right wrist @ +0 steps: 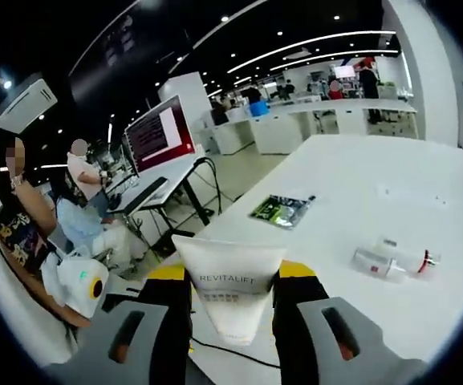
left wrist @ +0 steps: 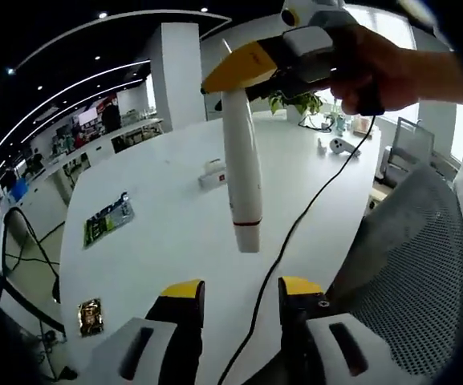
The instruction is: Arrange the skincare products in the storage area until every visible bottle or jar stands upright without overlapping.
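A white tube [left wrist: 243,160] hangs cap-down above the white table [left wrist: 159,241], held near its top by my right gripper [left wrist: 243,76], which a hand carries in from the upper right. In the right gripper view the same tube [right wrist: 229,293], printed REVITALIFT, sits between the yellow jaws of my right gripper [right wrist: 231,277], which is shut on it. A small white bottle [left wrist: 213,173] lies on its side further back on the table; its red cap shows in the right gripper view [right wrist: 391,261]. My left gripper [left wrist: 241,290] is open below the tube with nothing between its jaws.
A green sachet [left wrist: 107,218] [right wrist: 283,210] and a gold sachet [left wrist: 91,315] lie flat on the table. A black cable [left wrist: 295,228] runs across the table. A mesh chair [left wrist: 412,265] stands at the right. Seated people [right wrist: 71,216] and a red monitor [right wrist: 160,132] are beside the table.
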`<control>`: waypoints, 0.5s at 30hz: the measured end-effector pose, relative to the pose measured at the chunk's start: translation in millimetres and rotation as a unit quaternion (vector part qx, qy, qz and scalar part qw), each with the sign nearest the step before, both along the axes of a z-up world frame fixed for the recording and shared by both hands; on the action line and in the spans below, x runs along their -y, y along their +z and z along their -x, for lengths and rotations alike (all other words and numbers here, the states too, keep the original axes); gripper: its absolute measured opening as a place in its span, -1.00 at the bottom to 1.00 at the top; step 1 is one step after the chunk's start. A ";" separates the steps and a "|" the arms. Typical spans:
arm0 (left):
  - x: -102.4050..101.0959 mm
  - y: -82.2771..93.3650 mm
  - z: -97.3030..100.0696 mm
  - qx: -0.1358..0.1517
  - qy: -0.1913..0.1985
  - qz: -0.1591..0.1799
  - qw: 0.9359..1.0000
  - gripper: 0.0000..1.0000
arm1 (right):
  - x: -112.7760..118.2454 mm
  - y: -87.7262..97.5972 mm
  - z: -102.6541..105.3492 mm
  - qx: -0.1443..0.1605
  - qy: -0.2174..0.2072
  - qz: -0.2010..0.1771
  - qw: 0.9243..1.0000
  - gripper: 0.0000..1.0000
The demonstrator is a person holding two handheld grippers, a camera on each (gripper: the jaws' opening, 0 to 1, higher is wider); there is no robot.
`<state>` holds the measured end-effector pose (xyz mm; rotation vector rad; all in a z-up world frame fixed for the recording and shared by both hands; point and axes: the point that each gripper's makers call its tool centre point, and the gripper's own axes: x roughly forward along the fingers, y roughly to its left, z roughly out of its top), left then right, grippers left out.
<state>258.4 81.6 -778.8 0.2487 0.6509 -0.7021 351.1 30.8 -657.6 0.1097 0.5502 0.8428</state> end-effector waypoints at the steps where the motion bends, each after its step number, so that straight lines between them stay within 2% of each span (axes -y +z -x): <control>1: -0.7 -0.8 0.5 0.002 0.000 -0.005 1.000 -0.24 | -0.1 0.0 -1.3 0.001 0.000 0.002 1.000 -0.27; 6: -6.5 -5.1 0.3 -0.002 0.010 -0.018 1.000 -0.31 | 1.0 -2.1 -8.8 0.004 -0.004 0.009 1.000 -0.27; 12: -10.4 -1.0 -3.3 0.004 0.022 -0.013 1.000 -0.31 | 2.9 -4.7 -23.2 0.014 -0.011 0.019 1.000 -0.27; 15: -10.3 -3.7 -3.1 -0.004 0.022 -0.014 1.000 -0.33 | 2.1 -6.4 -32.9 0.019 -0.009 0.027 0.999 -0.27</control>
